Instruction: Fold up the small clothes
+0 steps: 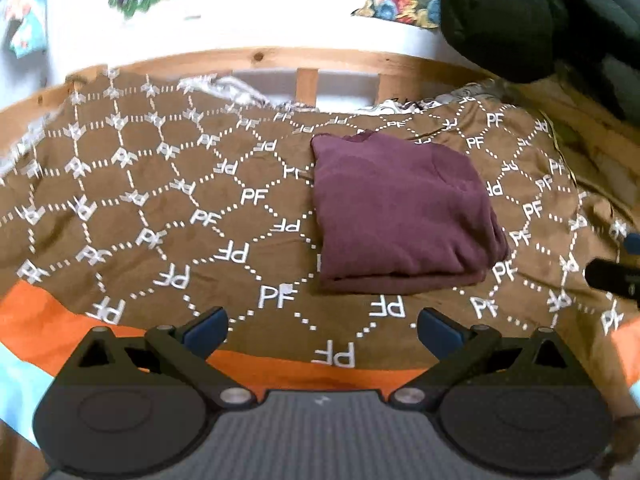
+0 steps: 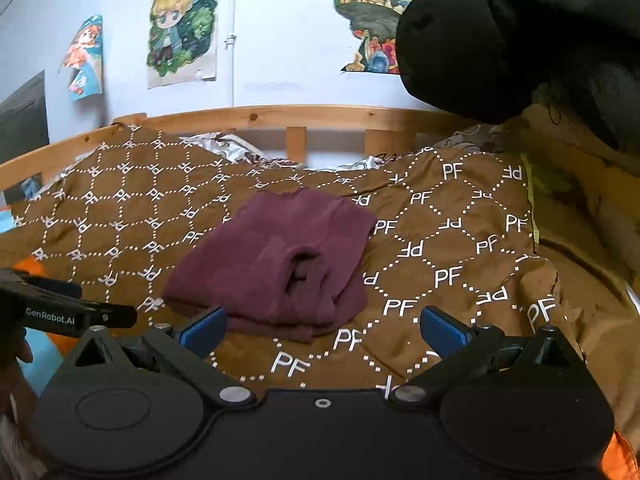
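A home bedroom is showing here — a bed with a pine wooden rail (image 2: 280, 114) is running across the middle of the frame, and a brown bedspread (image 2: 460, 248) printed with white "PF" letters is covering it. Cartoon posters (image 2: 182, 26) are hanging on the pale wall at the upper left — one is peeling.

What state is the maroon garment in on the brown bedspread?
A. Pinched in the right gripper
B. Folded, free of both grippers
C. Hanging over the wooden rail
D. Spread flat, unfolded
B: the maroon garment lies in folded layers, and both grippers' fingers stand open short of it.
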`<state>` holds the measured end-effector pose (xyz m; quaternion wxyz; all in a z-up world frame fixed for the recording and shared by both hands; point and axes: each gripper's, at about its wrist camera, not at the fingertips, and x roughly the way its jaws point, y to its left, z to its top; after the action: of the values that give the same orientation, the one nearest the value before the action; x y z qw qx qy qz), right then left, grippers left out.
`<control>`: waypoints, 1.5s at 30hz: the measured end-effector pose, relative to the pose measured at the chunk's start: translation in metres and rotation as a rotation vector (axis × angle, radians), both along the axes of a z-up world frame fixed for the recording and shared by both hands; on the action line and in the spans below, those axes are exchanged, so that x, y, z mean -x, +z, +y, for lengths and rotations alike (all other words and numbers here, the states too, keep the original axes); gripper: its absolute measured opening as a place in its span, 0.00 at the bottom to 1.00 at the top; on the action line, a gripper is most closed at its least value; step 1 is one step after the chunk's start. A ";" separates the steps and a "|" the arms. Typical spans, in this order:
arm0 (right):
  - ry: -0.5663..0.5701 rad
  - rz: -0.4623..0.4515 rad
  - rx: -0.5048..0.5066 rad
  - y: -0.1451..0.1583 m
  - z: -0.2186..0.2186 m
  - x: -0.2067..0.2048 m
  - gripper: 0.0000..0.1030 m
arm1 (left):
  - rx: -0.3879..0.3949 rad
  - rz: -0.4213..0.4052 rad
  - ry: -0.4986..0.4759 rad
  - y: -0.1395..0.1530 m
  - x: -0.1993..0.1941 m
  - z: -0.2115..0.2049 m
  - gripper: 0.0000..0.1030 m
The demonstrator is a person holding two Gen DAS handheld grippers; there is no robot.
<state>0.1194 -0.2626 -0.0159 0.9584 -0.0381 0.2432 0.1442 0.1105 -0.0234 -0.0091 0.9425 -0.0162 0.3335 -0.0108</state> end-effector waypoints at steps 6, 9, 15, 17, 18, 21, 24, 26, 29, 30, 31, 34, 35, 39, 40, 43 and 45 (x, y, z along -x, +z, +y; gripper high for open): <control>-0.001 0.029 -0.002 -0.007 0.003 0.000 0.99 | -0.072 -0.050 -0.027 0.001 0.016 -0.007 1.00; -0.001 0.041 0.011 -0.011 0.004 -0.001 0.99 | -0.052 -0.043 -0.019 0.000 0.016 -0.005 1.00; -0.015 0.063 0.016 -0.017 0.002 -0.004 0.99 | -0.053 -0.051 -0.008 -0.001 0.016 0.000 1.00; -0.019 0.066 0.015 -0.017 0.002 -0.005 0.99 | -0.053 -0.049 -0.009 -0.002 0.015 0.001 1.00; -0.019 0.068 0.015 -0.018 0.002 -0.005 0.99 | -0.051 -0.046 -0.011 -0.003 0.015 0.001 1.00; -0.016 0.073 0.016 -0.019 0.002 -0.007 0.99 | -0.052 -0.042 -0.016 -0.004 0.014 0.000 1.00; -0.014 0.071 0.013 -0.018 0.002 -0.007 0.99 | -0.053 -0.043 -0.021 -0.005 0.013 -0.001 1.00; -0.015 0.069 0.013 -0.018 0.003 -0.007 0.99 | -0.056 -0.045 -0.025 -0.005 0.013 -0.002 1.00; -0.019 0.073 0.008 -0.018 0.002 -0.008 0.99 | -0.064 -0.046 -0.030 -0.006 0.013 -0.004 1.00; -0.020 0.074 0.007 -0.018 0.001 -0.008 0.99 | -0.065 -0.045 -0.032 -0.006 0.012 -0.004 1.00; -0.022 0.075 0.005 -0.019 0.001 -0.009 0.99 | -0.065 -0.044 -0.034 -0.006 0.012 -0.005 1.00; -0.024 0.077 0.004 -0.019 0.000 -0.009 0.99 | -0.065 -0.041 -0.035 -0.007 0.012 -0.005 1.00; -0.025 0.078 0.003 -0.019 0.000 -0.009 0.99 | -0.065 -0.040 -0.035 -0.007 0.012 -0.006 1.00; -0.029 0.085 0.001 -0.021 -0.001 -0.011 0.99 | -0.062 -0.037 -0.033 -0.008 0.011 -0.006 1.00; -0.029 0.086 0.000 -0.021 -0.001 -0.011 0.99 | -0.061 -0.035 -0.033 -0.008 0.010 -0.005 1.00; -0.030 0.088 -0.002 -0.022 -0.001 -0.012 0.99 | -0.067 -0.020 -0.012 -0.008 0.008 -0.005 1.00; -0.030 0.091 -0.003 -0.022 -0.001 -0.012 0.99 | -0.057 0.000 -0.021 -0.008 0.006 -0.004 1.00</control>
<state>0.1317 -0.2635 -0.0383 0.9485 -0.0263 0.2868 0.1320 0.1042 -0.0275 -0.0169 0.9425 0.0141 0.3336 -0.0112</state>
